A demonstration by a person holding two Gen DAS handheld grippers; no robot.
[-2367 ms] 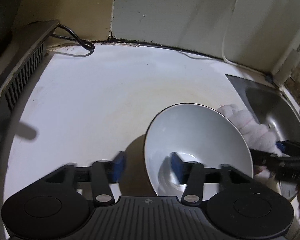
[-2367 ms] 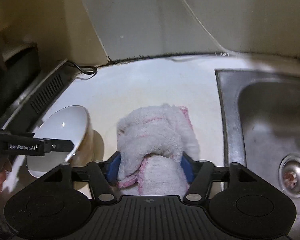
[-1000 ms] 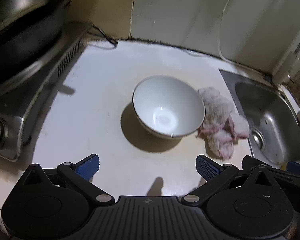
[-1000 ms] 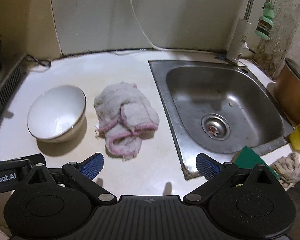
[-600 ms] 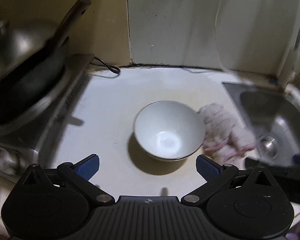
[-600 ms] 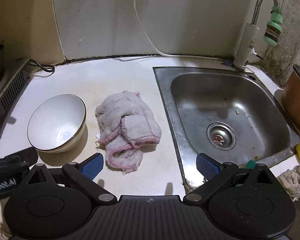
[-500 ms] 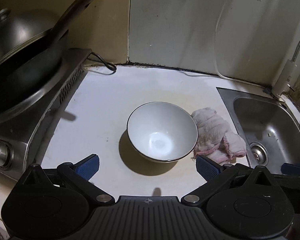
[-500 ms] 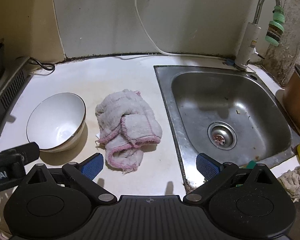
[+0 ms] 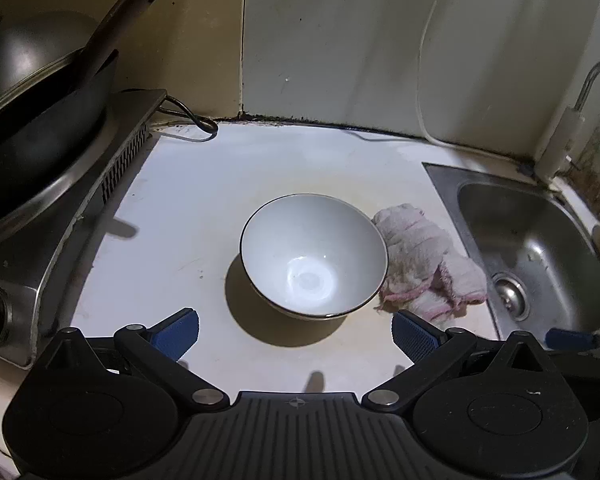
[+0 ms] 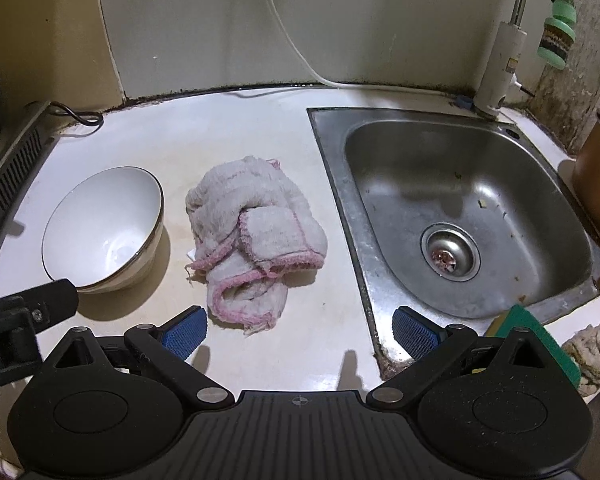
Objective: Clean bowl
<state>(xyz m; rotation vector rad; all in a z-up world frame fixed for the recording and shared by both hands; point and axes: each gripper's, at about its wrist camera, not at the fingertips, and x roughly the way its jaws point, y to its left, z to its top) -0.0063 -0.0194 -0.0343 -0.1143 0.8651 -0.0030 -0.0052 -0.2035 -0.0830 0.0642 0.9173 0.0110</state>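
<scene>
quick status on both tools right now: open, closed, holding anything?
Left tool: open, holding nothing; bowl sits on the counter ahead of it.
Right tool: open, holding nothing; cloth lies on the counter ahead of it.

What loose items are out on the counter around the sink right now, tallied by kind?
Bowl: 1, white bowl upright on the counter.
Cloths: 2, pink-edged towel beside the bowl, beige rag at the sink's near right corner.
Sponge: 1, green sponge by that rag.
Total: 4
</scene>
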